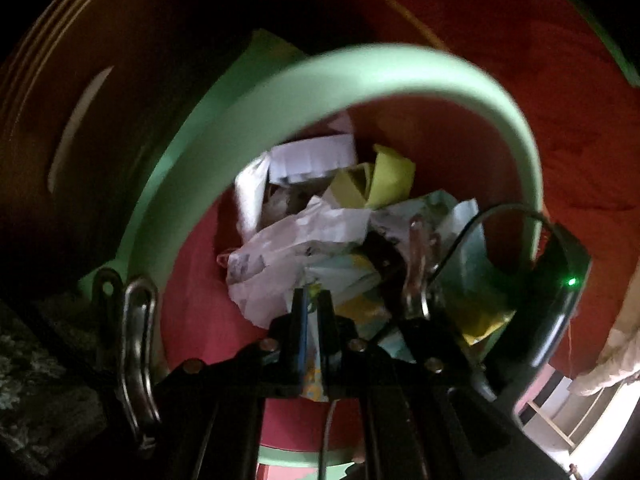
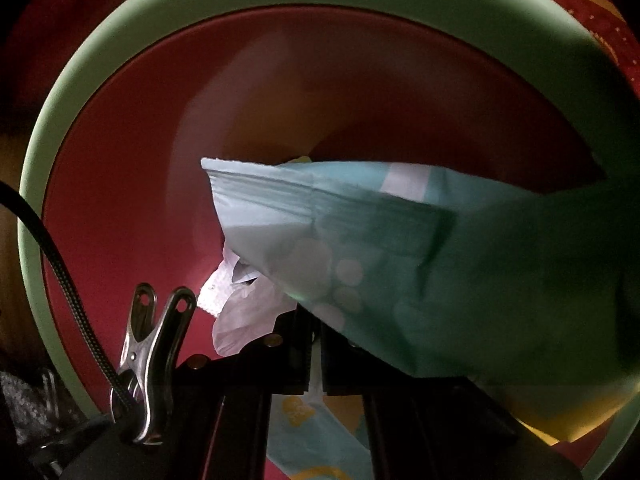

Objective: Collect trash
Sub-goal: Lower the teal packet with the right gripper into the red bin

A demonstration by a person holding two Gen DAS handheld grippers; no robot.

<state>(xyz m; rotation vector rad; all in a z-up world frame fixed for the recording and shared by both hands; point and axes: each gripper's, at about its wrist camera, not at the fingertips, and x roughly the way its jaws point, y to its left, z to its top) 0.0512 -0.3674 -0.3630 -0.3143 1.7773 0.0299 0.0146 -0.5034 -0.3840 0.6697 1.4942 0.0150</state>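
Note:
A red bin with a pale green rim (image 1: pixel 400 64) fills the left wrist view. Inside lie crumpled white paper (image 1: pixel 304 236), yellow paper (image 1: pixel 384 180) and teal wrappers. My left gripper (image 1: pixel 312 300) points down into the bin, shut on a thin wrapper with yellow spots (image 1: pixel 312 384) pinched between its fingers. In the right wrist view the same green rim (image 2: pixel 80 120) rings the red inside. My right gripper (image 2: pixel 316 336) is shut on a teal packet (image 2: pixel 400 248) that spreads across its right finger. White crumpled paper (image 2: pixel 240 316) lies just beyond its left finger.
The right tool's black housing (image 1: pixel 560 308) with a green light, a metal clip (image 1: pixel 416 264) and a cable sits inside the bin's right side. A metal clip (image 2: pixel 148 360) and a braided cable (image 2: pixel 60 264) hang at lower left. Red cloth (image 1: pixel 560 80) surrounds the bin.

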